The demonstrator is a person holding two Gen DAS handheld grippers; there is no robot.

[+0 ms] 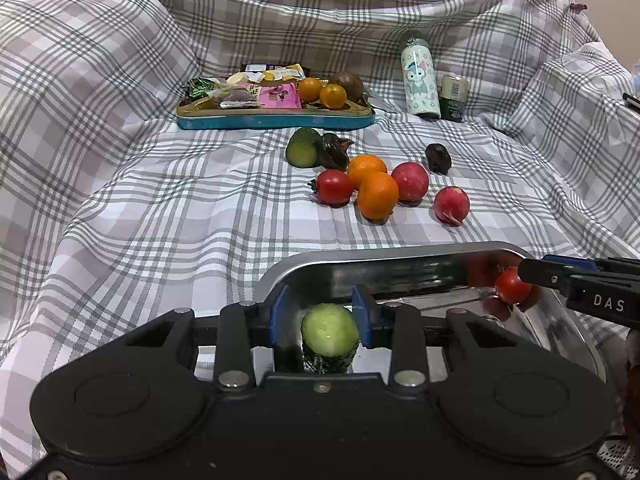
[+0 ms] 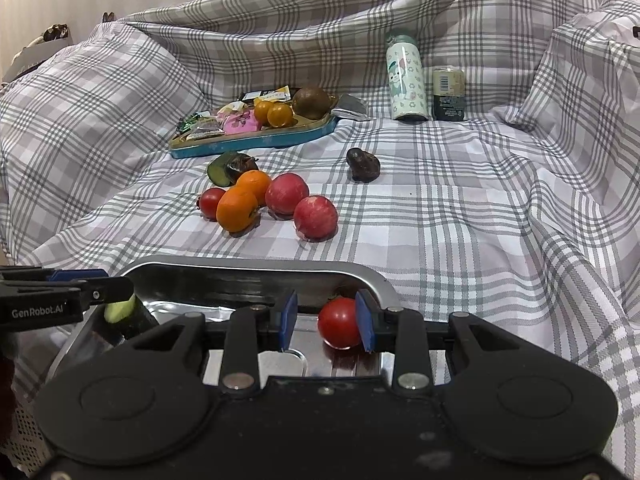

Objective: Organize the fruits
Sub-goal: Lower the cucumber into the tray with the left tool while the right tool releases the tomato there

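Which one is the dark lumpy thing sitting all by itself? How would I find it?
Find the tall cartoon bottle standing at the back of the checked cloth. Come forward and a little left: the dark lumpy thing lies alone on the cloth, right of the orange and red fruit pile. It is brown-black and knobbly, not round or bright.

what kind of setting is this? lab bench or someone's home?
Likely a home, not a lab: a plaid sheet draped over a soft surface, a snack tin tray, and a cartoon-print bottle beside loose fruit.
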